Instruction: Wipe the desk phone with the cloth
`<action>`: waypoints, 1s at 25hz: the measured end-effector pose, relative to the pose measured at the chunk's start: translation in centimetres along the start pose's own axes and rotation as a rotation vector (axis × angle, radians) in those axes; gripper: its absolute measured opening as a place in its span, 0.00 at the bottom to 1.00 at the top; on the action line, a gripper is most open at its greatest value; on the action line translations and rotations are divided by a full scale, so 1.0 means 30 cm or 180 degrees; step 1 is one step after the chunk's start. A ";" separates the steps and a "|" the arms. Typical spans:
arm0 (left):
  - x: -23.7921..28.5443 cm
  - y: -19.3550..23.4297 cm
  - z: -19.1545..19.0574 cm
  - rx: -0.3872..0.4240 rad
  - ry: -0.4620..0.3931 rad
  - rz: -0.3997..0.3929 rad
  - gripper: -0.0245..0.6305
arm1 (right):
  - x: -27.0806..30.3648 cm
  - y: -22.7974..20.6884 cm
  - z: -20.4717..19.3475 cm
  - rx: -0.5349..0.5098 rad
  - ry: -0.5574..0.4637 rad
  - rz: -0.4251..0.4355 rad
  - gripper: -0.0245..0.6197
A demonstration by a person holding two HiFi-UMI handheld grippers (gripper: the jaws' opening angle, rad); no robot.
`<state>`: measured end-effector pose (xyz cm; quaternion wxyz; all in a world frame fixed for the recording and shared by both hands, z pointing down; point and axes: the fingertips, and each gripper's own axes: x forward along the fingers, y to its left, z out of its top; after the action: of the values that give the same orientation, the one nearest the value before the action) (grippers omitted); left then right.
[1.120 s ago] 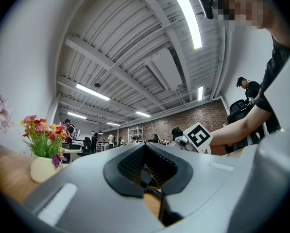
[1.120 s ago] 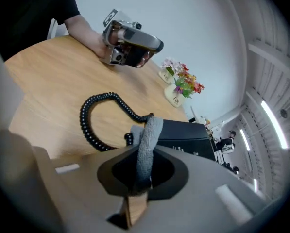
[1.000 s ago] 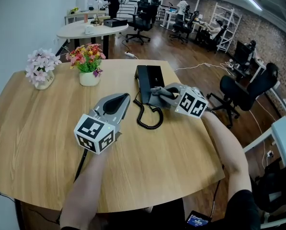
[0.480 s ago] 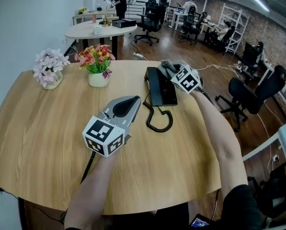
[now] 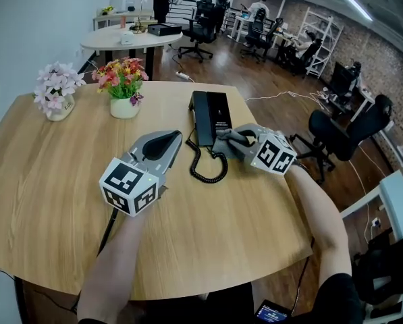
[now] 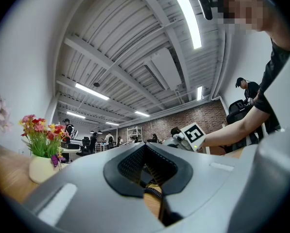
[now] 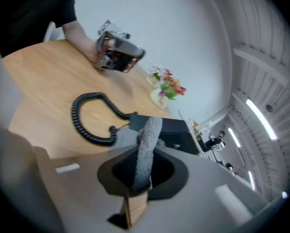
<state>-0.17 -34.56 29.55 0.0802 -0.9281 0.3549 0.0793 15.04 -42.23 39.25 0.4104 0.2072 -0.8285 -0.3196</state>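
Clamps grey woven cloth (image 7: pixel 145 147) in right gripper (image 5: pixel 229 140) jaws, back from black desk phone's (image 5: pixel 211 113) far edge to near edge. Holds left gripper (image 5: pixel 171 138) jaws together, empty, over open round wooden counter (image 5: pixel 46 174).

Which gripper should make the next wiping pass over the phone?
Right. The right gripper clamps the cloth at the near end of the desk phone; the left gripper is empty, beside the cord.

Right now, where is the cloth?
In the head view the grey cloth is clamped in the right tool, at the near end of the desk phone, right of its coiled cord.
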 end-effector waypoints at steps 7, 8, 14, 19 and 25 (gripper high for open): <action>-0.001 0.002 -0.003 -0.0015 -0.0023 0.0005 0.04 | 0.127 -0.537 -0.065 0.0842 0.0107 -0.1282 0.07; -0.001 0.000 -0.003 -0.0020 -0.0027 0.0002 0.04 | 0.167 -0.559 -0.087 0.0828 0.0218 -0.1293 0.07; 0.006 -0.008 0.006 0.0004 -0.0013 -0.0039 0.04 | 0.172 -0.470 -0.142 0.0763 0.0376 -0.1035 0.06; 0.006 -0.007 0.003 -0.0001 0.0009 -0.0021 0.04 | 0.041 -0.120 -0.106 0.0125 0.0446 -0.0555 0.06; 0.004 -0.010 -0.003 -0.0011 0.0031 -0.0020 0.04 | -0.095 0.214 -0.052 -0.0568 0.0709 0.0014 0.06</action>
<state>0.14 -34.44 29.65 0.0772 -0.9297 0.3523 0.0752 17.45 -36.50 42.89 0.5173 0.2023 -0.7466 -0.3662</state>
